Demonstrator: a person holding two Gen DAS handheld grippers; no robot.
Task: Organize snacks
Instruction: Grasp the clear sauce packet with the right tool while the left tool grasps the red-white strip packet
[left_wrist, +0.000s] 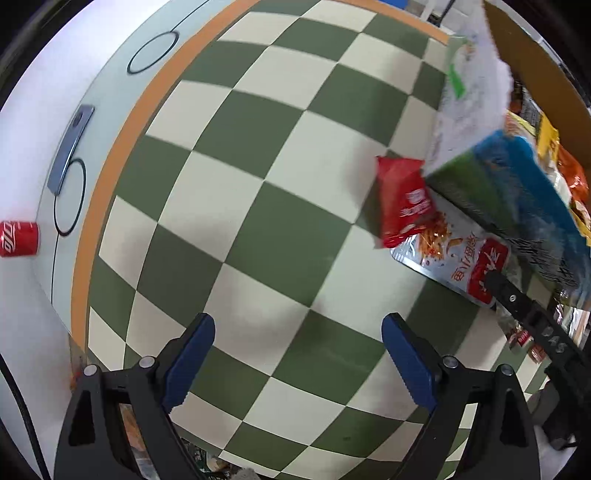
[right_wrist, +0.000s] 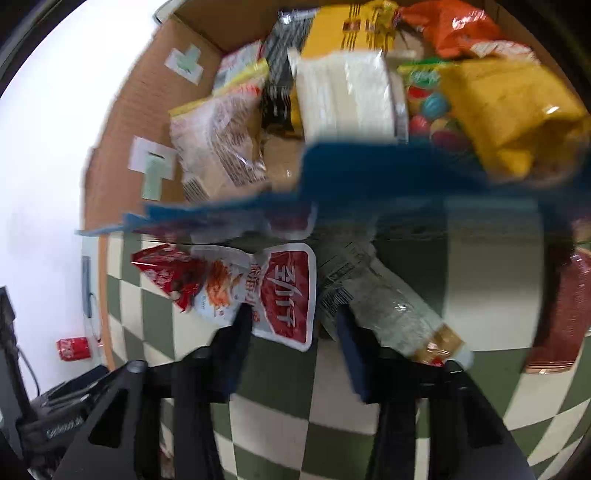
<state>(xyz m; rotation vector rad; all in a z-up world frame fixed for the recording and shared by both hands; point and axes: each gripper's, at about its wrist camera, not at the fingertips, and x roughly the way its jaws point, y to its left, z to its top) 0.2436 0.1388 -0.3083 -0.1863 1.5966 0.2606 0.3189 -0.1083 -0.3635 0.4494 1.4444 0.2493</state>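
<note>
A red can (left_wrist: 18, 238) lies far left on the worktop (left_wrist: 29, 147). The left gripper (left_wrist: 298, 360) hangs wide open and empty over the checked cloth (left_wrist: 258, 206). Right of it lie a red packet (left_wrist: 402, 201) and a silver pouch (left_wrist: 458, 258), beside the snack-filled box (right_wrist: 125, 122). The right gripper (right_wrist: 291, 325) is closed on the pouch's edge.

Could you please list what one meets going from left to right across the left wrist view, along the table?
Red can → grey flat device → orange border strip of the checkered cloth → red snack packet → silver-and-red snack pouch → blue-and-green bag.
</note>
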